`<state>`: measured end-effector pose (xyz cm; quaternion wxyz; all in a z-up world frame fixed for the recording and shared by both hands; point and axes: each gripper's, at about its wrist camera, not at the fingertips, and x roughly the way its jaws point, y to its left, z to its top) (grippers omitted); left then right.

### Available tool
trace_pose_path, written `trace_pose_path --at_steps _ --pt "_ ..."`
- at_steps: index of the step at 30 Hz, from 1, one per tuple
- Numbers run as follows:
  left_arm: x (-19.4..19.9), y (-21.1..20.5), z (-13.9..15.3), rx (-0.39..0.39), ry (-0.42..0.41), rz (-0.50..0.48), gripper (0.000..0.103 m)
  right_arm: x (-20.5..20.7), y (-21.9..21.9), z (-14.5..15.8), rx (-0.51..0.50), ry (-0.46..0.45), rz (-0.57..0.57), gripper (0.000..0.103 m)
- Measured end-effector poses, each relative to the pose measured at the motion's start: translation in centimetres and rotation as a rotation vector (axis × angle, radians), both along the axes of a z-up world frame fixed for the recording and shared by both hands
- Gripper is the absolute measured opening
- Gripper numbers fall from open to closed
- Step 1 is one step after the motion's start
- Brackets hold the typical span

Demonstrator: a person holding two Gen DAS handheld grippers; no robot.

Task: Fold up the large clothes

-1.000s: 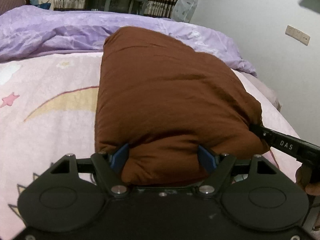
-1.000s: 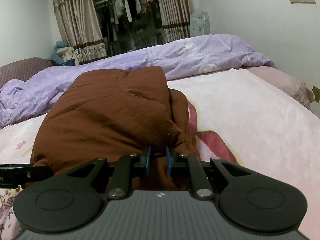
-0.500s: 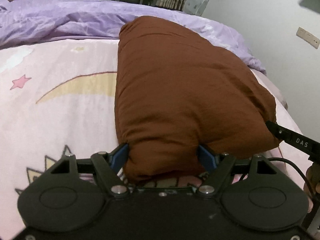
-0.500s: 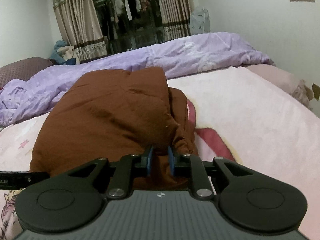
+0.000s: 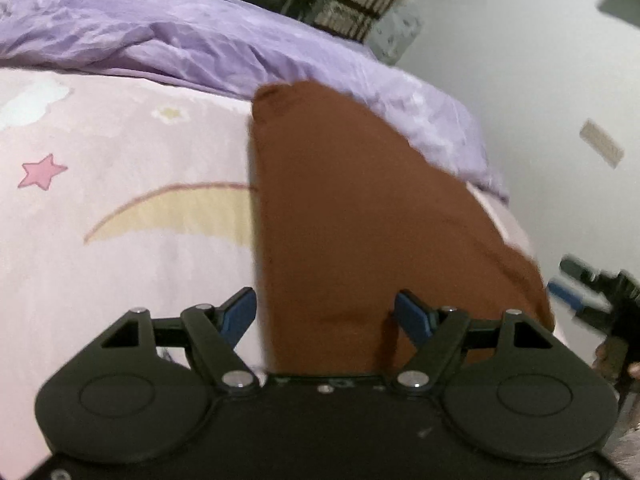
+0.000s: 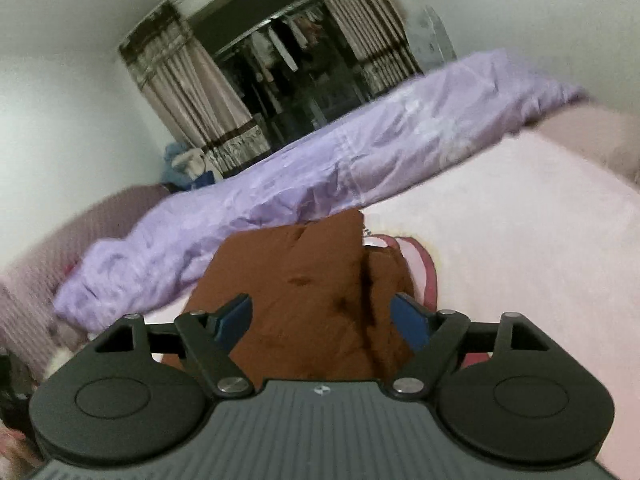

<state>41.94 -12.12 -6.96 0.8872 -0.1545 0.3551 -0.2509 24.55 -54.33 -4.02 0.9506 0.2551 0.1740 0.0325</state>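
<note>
A brown padded garment [image 5: 360,216] lies folded into a thick bundle on the pink bed sheet [image 5: 120,280]. It also shows in the right wrist view [image 6: 304,292]. My left gripper [image 5: 326,312] is open, its blue fingertips [image 5: 240,312] standing on either side of the bundle's near end. My right gripper [image 6: 322,318] is open above the bundle's near end and holds nothing. The right gripper also shows at the right edge of the left wrist view [image 5: 592,296].
A crumpled purple duvet [image 5: 200,48] lies along the far side of the bed, just behind the bundle. A wall with a socket plate [image 5: 602,148] is on the right. Curtains and a wardrobe [image 6: 280,64] stand beyond the bed.
My right gripper has opened, let go of the brown garment and drawn back and up. My left gripper has pulled back a little from the bundle. Both views are motion-blurred.
</note>
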Motion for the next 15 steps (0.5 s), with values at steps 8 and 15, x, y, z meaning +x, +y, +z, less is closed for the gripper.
trace_pose_path --at_steps 8,15 --pt "6.7 3.1 -3.0 -0.222 0.189 -0.027 0.078 5.7 -6.8 -6.2 0.446 0.125 0.132 0.094" --pt "10.0 3.6 -6.0 -0.414 0.314 -0.074 0.082 9.4 -8.2 -8.7 0.533 0.160 0.154 0.094"
